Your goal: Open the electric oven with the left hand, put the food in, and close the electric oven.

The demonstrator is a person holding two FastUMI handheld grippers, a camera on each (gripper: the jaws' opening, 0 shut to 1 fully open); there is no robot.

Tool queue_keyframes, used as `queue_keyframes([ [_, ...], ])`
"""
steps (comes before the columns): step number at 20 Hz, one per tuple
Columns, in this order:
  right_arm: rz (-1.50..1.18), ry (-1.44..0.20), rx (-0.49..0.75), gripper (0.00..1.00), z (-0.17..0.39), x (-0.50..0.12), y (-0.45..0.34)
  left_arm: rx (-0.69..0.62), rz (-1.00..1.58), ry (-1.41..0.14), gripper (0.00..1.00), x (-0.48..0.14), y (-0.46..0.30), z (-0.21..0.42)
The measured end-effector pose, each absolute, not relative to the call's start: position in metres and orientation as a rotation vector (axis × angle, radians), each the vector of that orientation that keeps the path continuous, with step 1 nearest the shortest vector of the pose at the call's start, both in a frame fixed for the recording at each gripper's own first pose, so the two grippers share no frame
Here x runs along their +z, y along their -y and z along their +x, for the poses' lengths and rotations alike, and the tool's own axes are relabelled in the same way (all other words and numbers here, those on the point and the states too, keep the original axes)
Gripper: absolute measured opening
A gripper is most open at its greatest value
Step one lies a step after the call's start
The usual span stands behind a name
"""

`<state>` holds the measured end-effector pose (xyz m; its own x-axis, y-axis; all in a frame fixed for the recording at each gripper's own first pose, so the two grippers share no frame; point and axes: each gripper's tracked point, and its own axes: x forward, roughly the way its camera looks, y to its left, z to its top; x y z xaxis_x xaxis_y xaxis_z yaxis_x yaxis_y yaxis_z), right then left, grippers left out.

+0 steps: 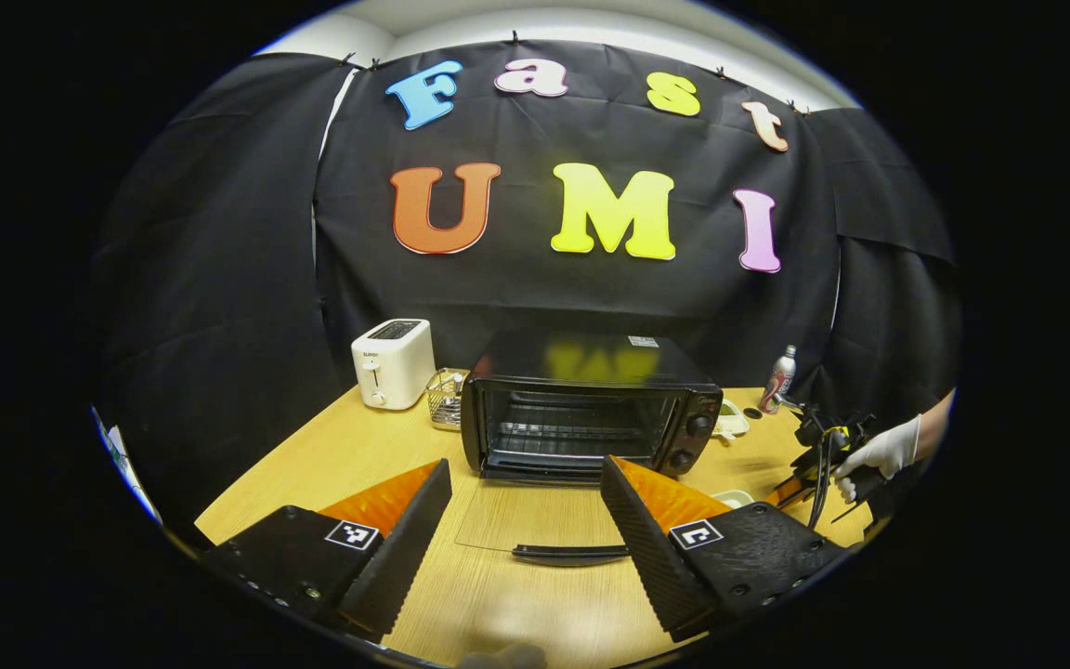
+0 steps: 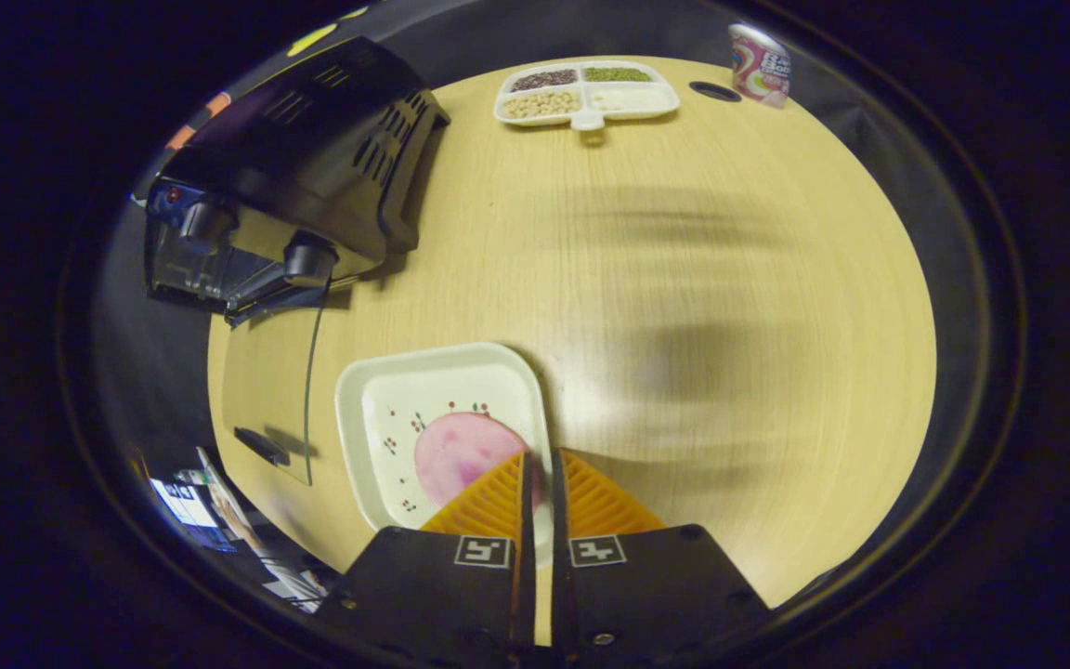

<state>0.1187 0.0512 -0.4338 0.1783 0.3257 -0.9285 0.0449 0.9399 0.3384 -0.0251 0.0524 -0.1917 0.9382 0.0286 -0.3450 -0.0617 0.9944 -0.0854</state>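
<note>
Pinching the white plate's (image 2: 405,390) rim (pink food (image 2: 461,455) on it), right tongs (image 2: 541,483); left tongs (image 1: 526,506) spread.

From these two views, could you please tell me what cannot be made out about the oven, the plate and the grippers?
- Oven interior, left gripper view: dark; beyond a rack, the contents cannot be told.
- Plate, right gripper view: its near edge is covered by the right gripper, so how firmly the rim is pinched is unclear.
- Pink food: partly behind the fingers; its kind is unclear.
- Right gripper in the gloved hand, left gripper view: too small to tell.
</note>
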Motion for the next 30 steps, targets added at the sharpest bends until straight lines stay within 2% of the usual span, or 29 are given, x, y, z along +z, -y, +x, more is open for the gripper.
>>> queue_keyframes([
  [1,0.371,-1.385,0.216,0.02,0.117,-0.433,-0.053,0.047,-0.098,-0.348,0.98,-0.191,-0.053,-0.025],
  [3,0.474,-1.382,0.239,0.0,0.111,-0.432,-0.054,0.05,-0.096,-0.347,0.98,-0.189,-0.055,-0.024],
  [13,0.769,-1.23,0.216,0.04,0.09,-0.408,-0.035,0.04,-0.068,-0.348,0.97,-0.182,-0.046,-0.024],
  [17,0.842,-1.159,0.256,0.0,0.087,-0.394,-0.031,0.076,-0.039,-0.334,0.97,-0.174,-0.038,-0.035],
  [18,0.853,-1.141,0.267,0.04,0.085,-0.388,-0.028,0.092,-0.03,-0.332,0.97,-0.171,-0.037,-0.038],
  [20,0.869,-1.11,0.291,0.01,0.08,-0.372,-0.026,0.118,0.001,-0.324,0.97,-0.165,-0.03,-0.048],
  [22,0.891,-1.083,0.319,0.04,0.074,-0.35,-0.029,0.125,0.033,-0.308,0.97,-0.159,-0.024,-0.056],
  [24,0.915,-1.043,0.316,0.04,0.07,-0.328,-0.038,0.107,0.02,-0.315,0.97,-0.161,-0.016,-0.064],
  [25,0.932,-1.011,0.322,0.0,0.068,-0.317,-0.047,0.096,0.014,-0.317,0.98,-0.162,-0.014,-0.067],
  [26,0.955,-0.99,0.33,0.04,0.065,-0.307,-0.06,0.085,0.009,-0.325,0.98,-0.164,-0.014,-0.069],
  [30,1.038,-0.893,0.329,0.04,0.059,-0.289,-0.119,0.05,0.003,-0.306,0.98,-0.156,-0.024,-0.08],
])
